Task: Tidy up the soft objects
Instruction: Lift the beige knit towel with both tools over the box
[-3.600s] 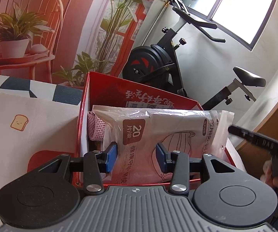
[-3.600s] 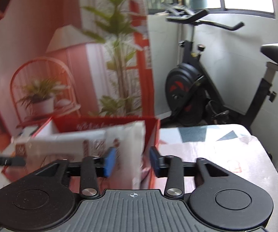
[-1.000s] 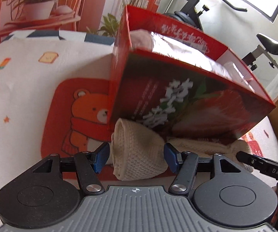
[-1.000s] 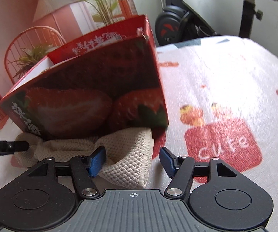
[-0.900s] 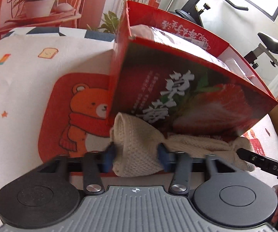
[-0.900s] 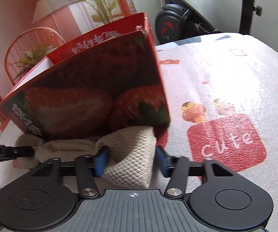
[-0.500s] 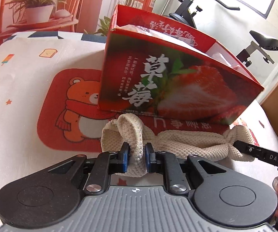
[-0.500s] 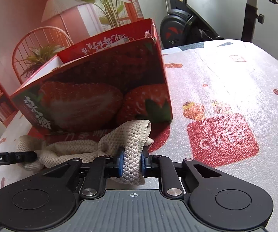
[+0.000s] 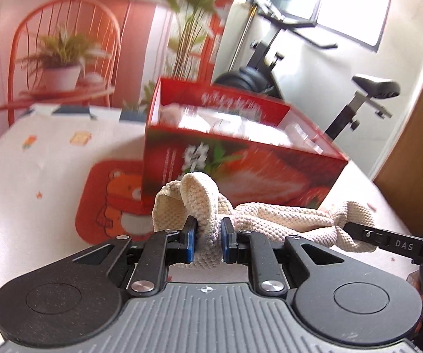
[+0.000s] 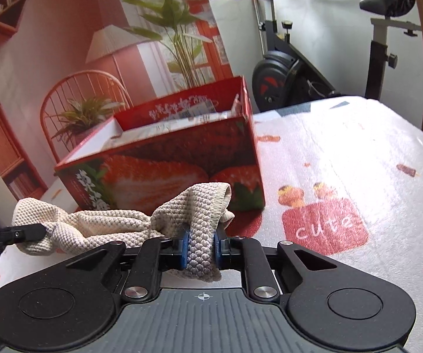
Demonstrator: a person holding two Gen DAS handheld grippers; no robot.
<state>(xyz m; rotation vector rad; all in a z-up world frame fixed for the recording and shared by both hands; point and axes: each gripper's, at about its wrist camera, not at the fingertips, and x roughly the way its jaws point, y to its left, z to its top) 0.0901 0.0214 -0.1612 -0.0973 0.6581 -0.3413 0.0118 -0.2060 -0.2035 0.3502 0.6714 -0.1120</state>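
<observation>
The left tongs (image 9: 207, 244) clamp one end of a cream knitted cloth (image 9: 273, 220) and the right tongs (image 10: 200, 248) clamp the other, blue pads pressed into bunched fabric on both sides. The cloth hangs between them, just in front of the red strawberry-printed box (image 9: 241, 164), sagging in the middle above the bench (image 10: 344, 153).

The likely risk is at the box rim: the slack middle could catch the front wall and tip or push the light cardboard box if the cloth goes in too low. A thick, springy weave could also creep out of the pads if the ends are pulled apart.

The cloth is a chunky waffle knit, soft and lumpy. The box is glossy card, open-topped, already holding what looks like a plastic packet (image 9: 229, 120), though blur makes that uncertain. The bench cover is a pale printed fabric.
</observation>
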